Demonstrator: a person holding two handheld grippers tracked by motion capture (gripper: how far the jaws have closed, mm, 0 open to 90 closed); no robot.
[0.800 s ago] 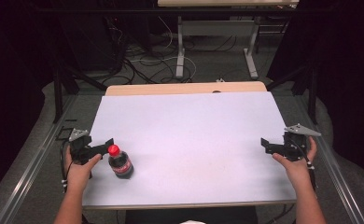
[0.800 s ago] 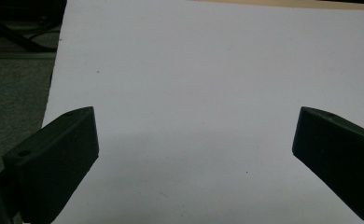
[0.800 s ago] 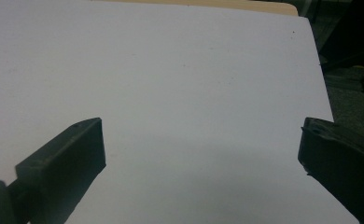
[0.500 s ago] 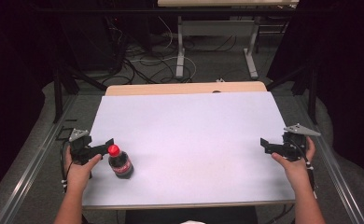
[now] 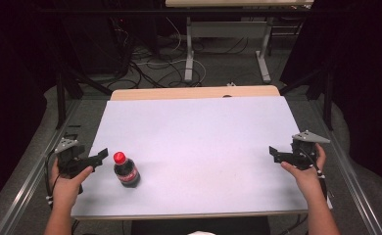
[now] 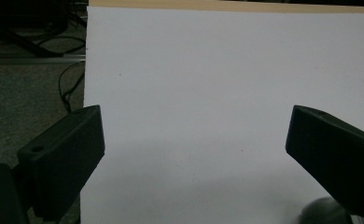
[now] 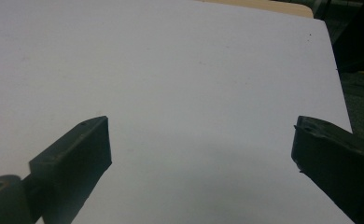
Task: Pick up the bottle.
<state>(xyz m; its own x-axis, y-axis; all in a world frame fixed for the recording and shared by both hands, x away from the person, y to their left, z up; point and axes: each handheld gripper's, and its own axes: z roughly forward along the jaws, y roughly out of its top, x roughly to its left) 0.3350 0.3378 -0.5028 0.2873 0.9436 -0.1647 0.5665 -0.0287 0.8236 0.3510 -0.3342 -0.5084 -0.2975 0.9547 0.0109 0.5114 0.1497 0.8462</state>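
Near the tabletop's [image 5: 194,127] front-left corner: small dark plastic cola bottle, red cap [image 5: 126,170], upright.
Left claw [image 5: 100,155]: jaws apart, just beside it, nearer.
Right claw [image 5: 273,152]: jaws apart, right edge, well apart.

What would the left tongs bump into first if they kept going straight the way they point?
Probably nothing. The left tongs aim past the cola bottle, which stands just to their right. Ahead lies bare white table, though depth is hard to judge.

Left tongs [image 5: 102,155] and right tongs [image 5: 273,152] gape wide, facing inward.
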